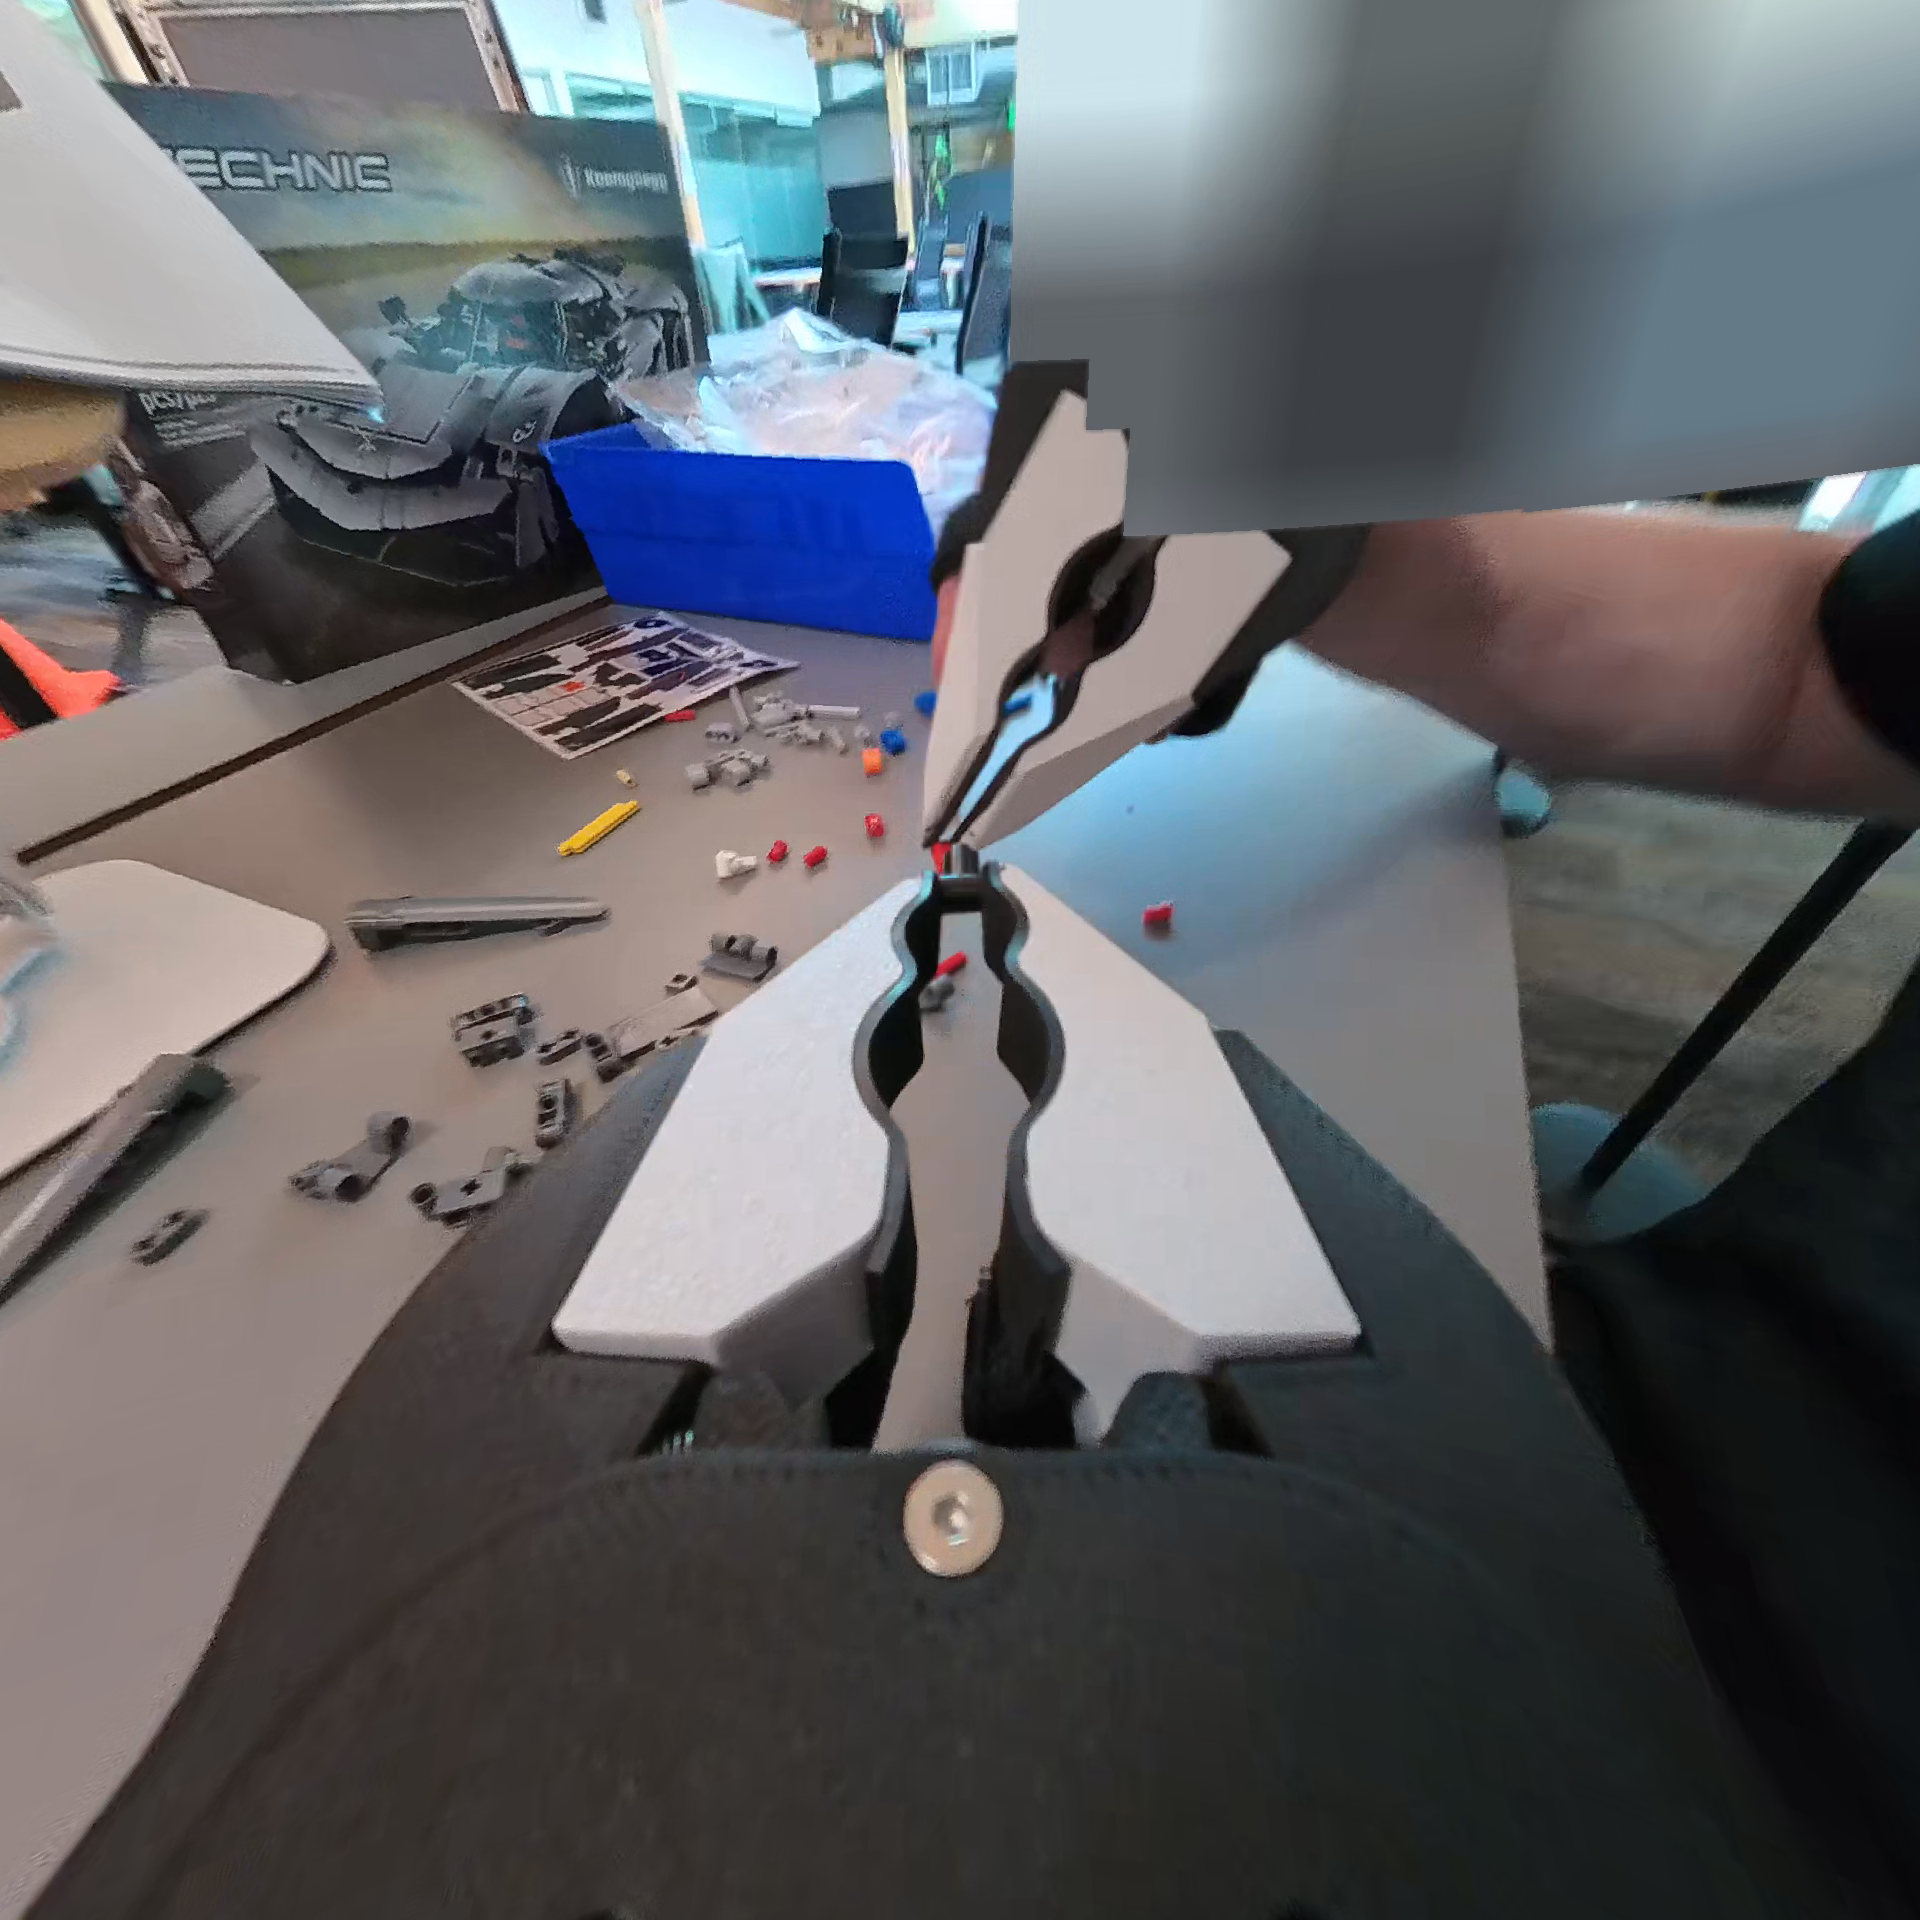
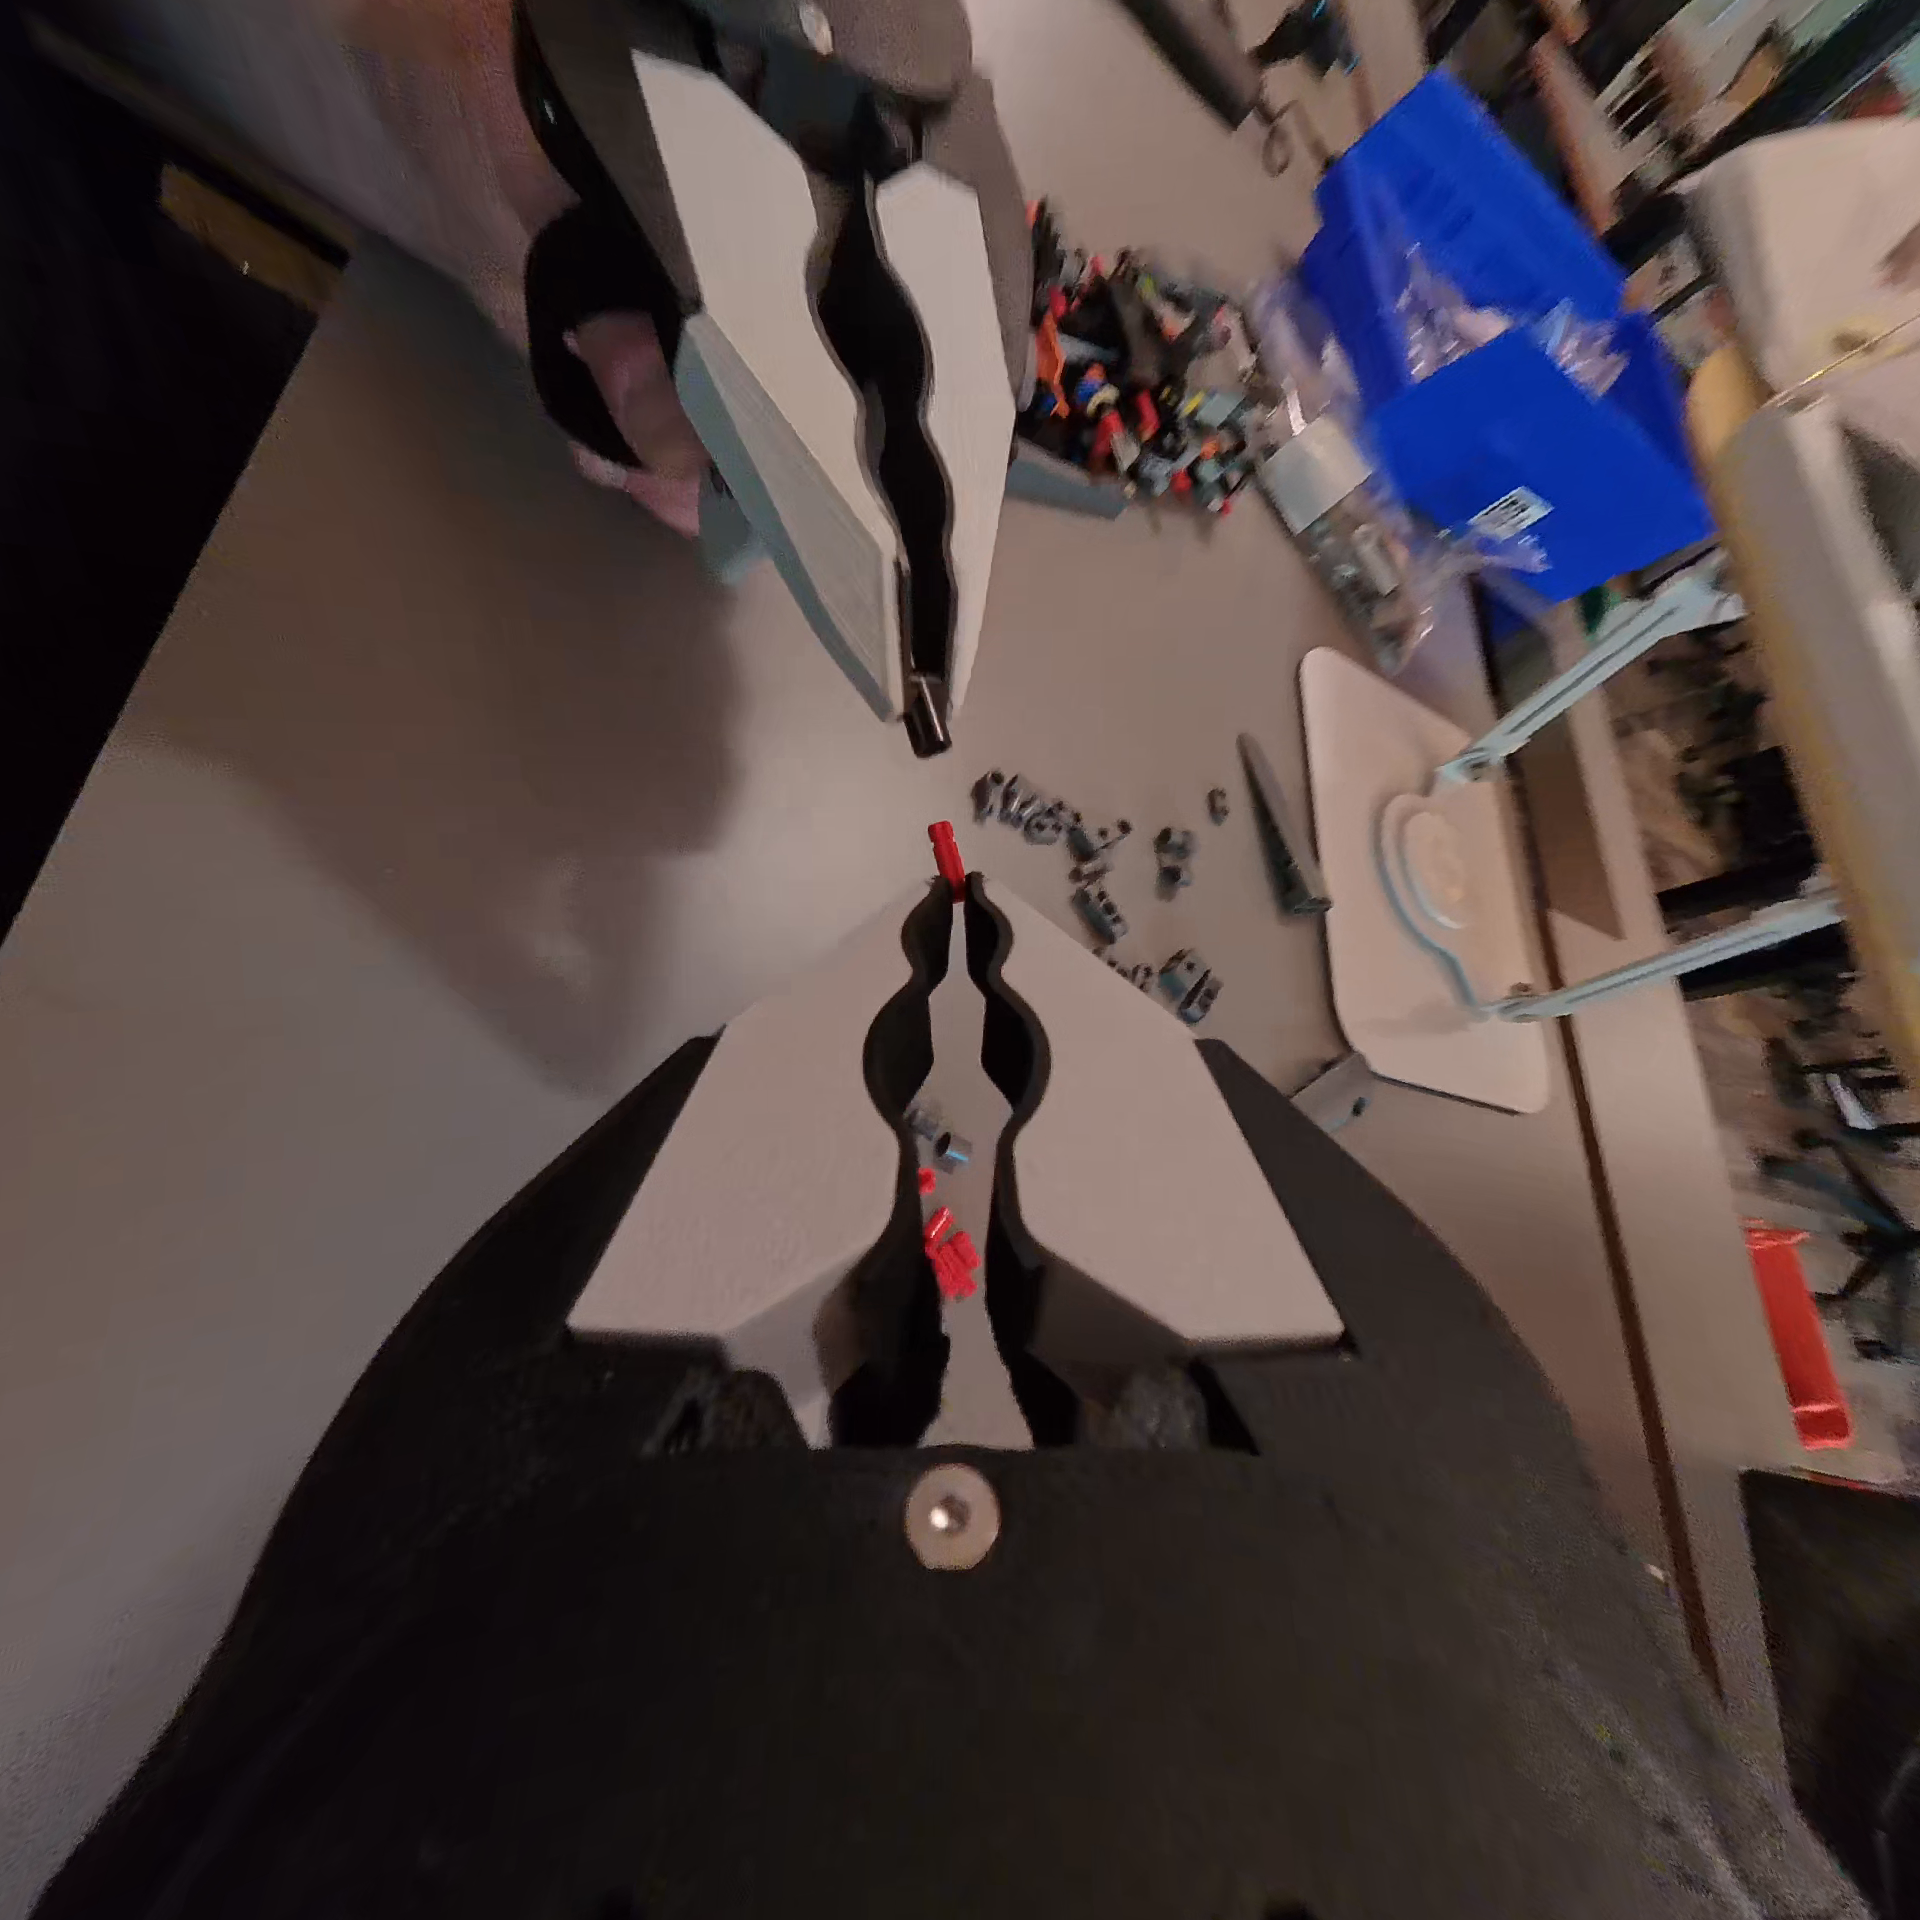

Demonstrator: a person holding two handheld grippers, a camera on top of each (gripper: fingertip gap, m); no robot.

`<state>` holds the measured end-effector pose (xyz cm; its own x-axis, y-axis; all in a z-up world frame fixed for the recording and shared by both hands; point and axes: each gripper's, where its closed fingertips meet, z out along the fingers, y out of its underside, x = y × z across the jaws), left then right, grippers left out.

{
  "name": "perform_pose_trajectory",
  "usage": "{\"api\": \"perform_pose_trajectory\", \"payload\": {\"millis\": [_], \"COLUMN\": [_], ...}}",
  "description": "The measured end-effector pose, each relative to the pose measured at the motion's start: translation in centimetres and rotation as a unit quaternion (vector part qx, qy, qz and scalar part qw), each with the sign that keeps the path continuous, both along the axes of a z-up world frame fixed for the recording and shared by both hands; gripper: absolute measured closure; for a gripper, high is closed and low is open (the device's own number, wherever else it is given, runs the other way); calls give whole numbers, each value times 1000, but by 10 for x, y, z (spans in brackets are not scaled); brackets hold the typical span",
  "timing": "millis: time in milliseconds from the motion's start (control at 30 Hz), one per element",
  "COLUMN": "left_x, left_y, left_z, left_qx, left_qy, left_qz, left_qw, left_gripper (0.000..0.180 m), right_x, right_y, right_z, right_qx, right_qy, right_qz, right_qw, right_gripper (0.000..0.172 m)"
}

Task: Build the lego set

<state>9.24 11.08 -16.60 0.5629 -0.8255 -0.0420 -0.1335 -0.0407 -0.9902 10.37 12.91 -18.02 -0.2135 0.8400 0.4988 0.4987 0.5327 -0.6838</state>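
My left gripper [image 1: 961, 883] is shut on a small black tube-shaped piece [image 1: 961, 871] that sticks out past its fingertips. It is held above the grey table [image 1: 1299, 831]. My right gripper [image 2: 956, 885] is shut on a small red pin [image 2: 943, 850], which points forward from its tips. The two grippers face each other tip to tip. In the right wrist view the left gripper [image 2: 928, 686] and its black piece [image 2: 927, 724] sit a short gap from the red pin. In the left wrist view the right gripper [image 1: 943, 831] and red pin [image 1: 940, 854] sit right at the black piece.
Loose grey, red, blue and yellow parts [image 1: 597, 828] lie scattered on the table to the left. A sticker sheet [image 1: 623, 681], a blue bin [image 1: 748, 540], plastic bags [image 1: 810, 384] and a large printed box [image 1: 416, 364] stand behind. A white pad [image 1: 156, 966] lies far left. A forearm [image 1: 1558, 644] reaches in from the right.
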Motion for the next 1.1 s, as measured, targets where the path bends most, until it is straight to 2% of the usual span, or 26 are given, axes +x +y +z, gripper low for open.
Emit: {"api": "perform_pose_trajectory", "payload": {"millis": [233, 467, 867, 1100], "left_x": [2, 8, 15, 15], "left_y": [8, 17, 22, 25], "left_z": [18, 25, 19, 14], "left_qx": [-68, -110, -87, -97], "left_qy": [-120, -184, -147, -130], "left_qz": [-34, -57, -42, -27], "left_qw": [990, 975, 984, 986], "left_gripper": [175, 175, 175, 175], "right_x": [2, 3, 3, 3], "right_y": [1, 11, 13, 16], "right_z": [35, 36, 30, 25], "right_qx": [78, 137, 145, 178], "right_qy": [83, 83, 75, 61], "right_qz": [-42, -66, -70, -83], "right_qw": [993, 985, 984, 979], "right_gripper": [172, 172, 172, 172]}}
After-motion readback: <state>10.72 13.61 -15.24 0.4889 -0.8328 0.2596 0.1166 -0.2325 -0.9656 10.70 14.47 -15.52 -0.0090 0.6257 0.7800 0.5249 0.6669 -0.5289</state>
